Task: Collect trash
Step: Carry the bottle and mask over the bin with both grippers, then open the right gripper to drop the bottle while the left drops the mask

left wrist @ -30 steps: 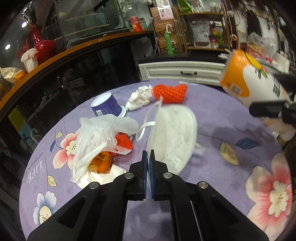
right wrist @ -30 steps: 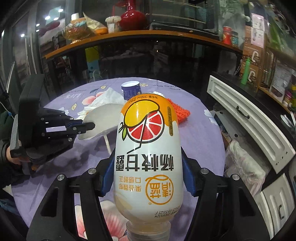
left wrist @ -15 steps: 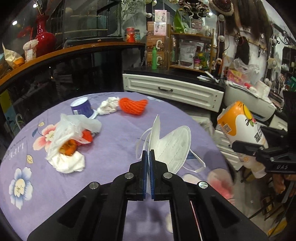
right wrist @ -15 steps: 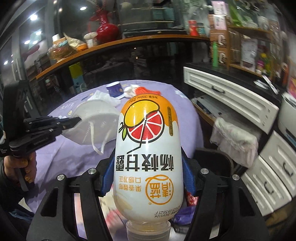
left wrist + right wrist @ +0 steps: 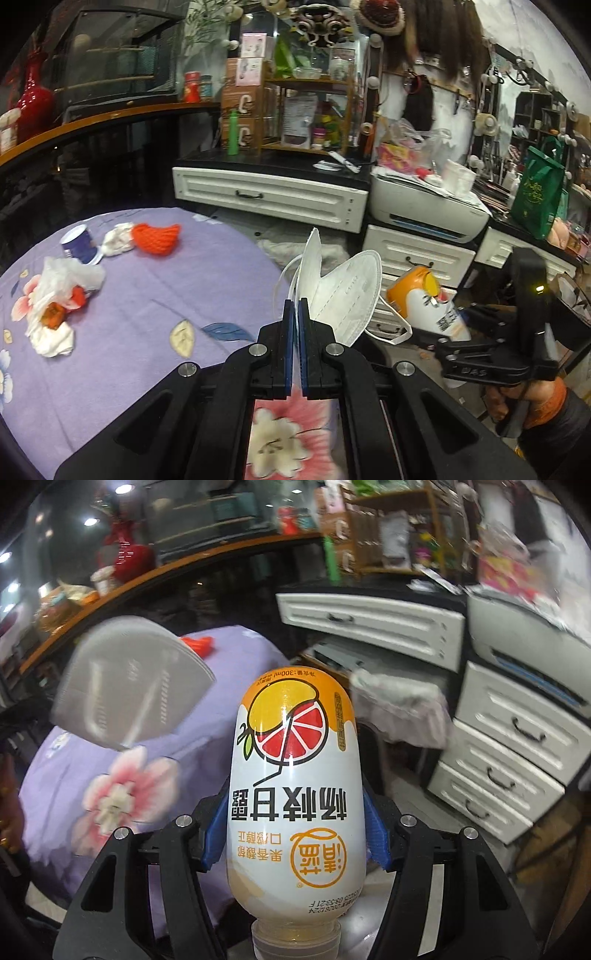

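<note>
Orange-white bottle (image 5: 295, 794), label "300ml"

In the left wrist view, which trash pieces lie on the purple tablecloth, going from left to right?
Crumpled white plastic bag with orange scraps → blue paper cup → white tissue wad → orange knitted piece. Further right, past the cloth's edge, the left tongs hold a white face mask.
</note>
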Demonstrator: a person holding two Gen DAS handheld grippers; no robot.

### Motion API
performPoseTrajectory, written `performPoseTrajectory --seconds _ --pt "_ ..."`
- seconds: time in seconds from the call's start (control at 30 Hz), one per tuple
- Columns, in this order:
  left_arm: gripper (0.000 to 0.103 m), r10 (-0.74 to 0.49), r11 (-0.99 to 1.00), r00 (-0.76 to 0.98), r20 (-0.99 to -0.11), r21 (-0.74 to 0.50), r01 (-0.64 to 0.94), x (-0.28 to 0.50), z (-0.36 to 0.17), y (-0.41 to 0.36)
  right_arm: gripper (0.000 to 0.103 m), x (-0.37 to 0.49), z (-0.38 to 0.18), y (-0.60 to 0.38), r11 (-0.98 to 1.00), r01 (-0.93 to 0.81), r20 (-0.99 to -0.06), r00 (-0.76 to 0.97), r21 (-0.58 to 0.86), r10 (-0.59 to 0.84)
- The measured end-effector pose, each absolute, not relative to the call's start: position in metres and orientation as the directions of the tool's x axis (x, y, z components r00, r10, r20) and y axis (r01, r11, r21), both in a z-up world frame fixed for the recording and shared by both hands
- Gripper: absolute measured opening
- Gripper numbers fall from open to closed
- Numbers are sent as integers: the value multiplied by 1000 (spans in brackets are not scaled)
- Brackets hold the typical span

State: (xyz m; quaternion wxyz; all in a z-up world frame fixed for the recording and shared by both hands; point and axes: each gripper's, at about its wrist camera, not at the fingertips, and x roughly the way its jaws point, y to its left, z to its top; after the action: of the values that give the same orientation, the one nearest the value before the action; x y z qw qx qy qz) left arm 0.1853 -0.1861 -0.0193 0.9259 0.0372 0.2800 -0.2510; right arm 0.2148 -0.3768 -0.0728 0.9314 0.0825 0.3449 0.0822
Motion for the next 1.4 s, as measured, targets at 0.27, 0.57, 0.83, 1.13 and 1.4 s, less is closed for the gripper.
performPoseTrajectory --seconds 0.27,0.57,0.83,1.13,1.4 --pt "4 -474 845 683 -555 -70 530 189 -28 -227 62 260 -130 -400 969 -3 -698 693 248 181" --pt "4 -466 842 660 -589 -65 536 196 -43 -246 63 321 -196 -396 963 62 -768 617 264 171" --pt "4 -455 840 628 -632 -69 539 211 -60 -254 72 306 -199 -407 965 92 -753 645 246 130" --pt "4 -441 820 578 -687 -46 571 221 -80 -284 75 230 -186 -437 963 179 -752 658 202 36" --pt "4 -417 827 530 -739 -66 558 233 -100 -303 75 180 -169 -454 949 221 -723 691 224 10"
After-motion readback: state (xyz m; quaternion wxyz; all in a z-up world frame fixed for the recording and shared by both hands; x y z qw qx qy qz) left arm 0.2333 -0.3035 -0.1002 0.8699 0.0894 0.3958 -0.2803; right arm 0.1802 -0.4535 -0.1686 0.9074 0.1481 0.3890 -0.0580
